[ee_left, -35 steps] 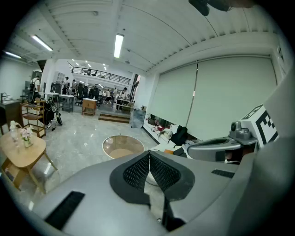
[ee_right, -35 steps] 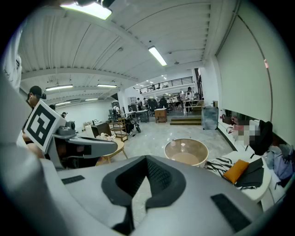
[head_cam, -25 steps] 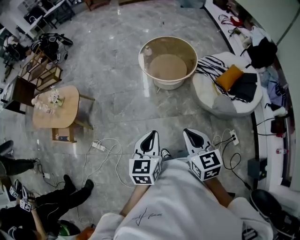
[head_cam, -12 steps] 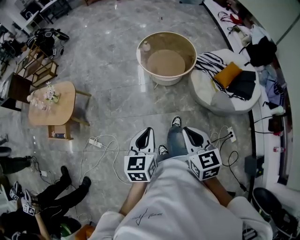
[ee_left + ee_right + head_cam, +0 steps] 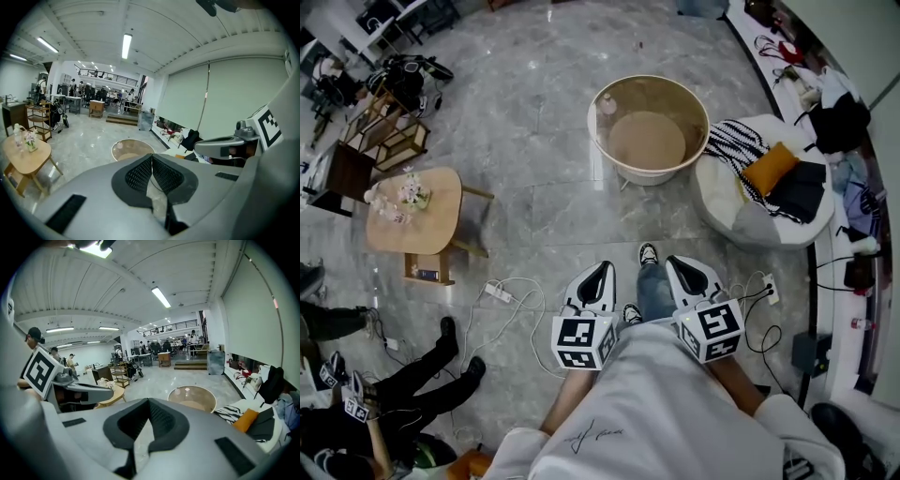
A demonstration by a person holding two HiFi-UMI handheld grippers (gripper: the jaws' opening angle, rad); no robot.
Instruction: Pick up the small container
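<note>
Grey marble floor [image 5: 534,141] spreads out below the person, with a round glass-topped desk [image 5: 666,97] standing some way ahead and a white beanbag seat [image 5: 741,206] just beside its right edge. On the desk, close to its far-left edge, sits the small container [image 5: 607,104], upright and alone as far as can be made out; it looks pale and bottle-like, too small to tell more. Both tools are held low in front of the person's body, well apart from the desk. The left gripper [image 5: 602,267] has its jaws pressed together with nothing between them, and the right gripper [image 5: 675,261] is likewise closed and empty. Judged from this, the task has hardly begun: the container has not been touched. What is left seems to be the whole job: walking up to the desk, opening one gripper, closing it round the container and lifting it clear.
</note>
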